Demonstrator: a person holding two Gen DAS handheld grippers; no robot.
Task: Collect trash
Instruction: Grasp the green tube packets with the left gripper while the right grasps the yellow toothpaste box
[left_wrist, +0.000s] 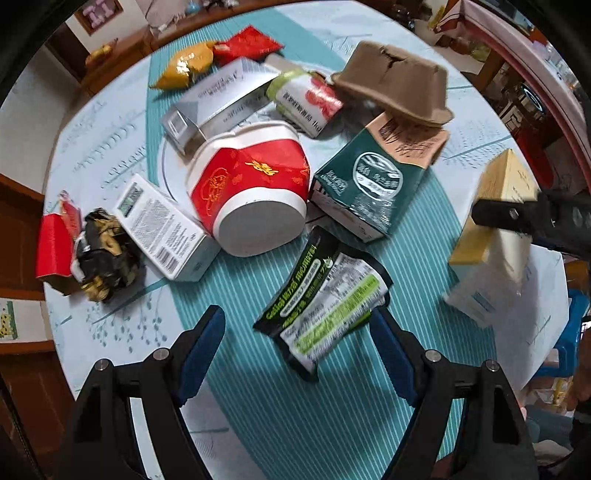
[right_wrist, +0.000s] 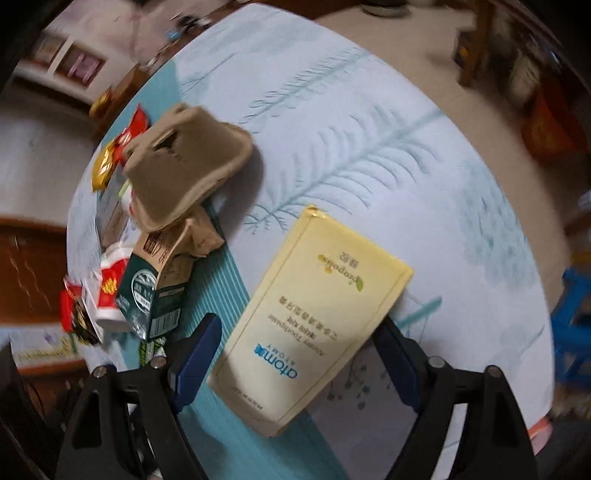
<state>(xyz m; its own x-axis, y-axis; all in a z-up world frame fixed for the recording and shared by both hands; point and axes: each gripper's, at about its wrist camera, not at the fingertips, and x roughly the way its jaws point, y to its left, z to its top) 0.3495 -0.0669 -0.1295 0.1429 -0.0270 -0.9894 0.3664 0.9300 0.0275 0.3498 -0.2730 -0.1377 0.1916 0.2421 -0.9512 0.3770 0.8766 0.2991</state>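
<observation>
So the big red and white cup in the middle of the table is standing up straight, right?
Not quite. The red and white cup is in the middle of the table, but it lies tipped over on its side, its flat white bottom facing the camera. The left wrist view shows this.

My left gripper (left_wrist: 297, 341), black angular frame, blue finger pads (left_wrist: 201, 350), silver screw heads, my right gripper (right_wrist: 295, 356) identical

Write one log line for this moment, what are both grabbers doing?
left gripper: open over black-green packet | right gripper: open around yellow toothpaste box, not gripping | nothing collected yet
</observation>
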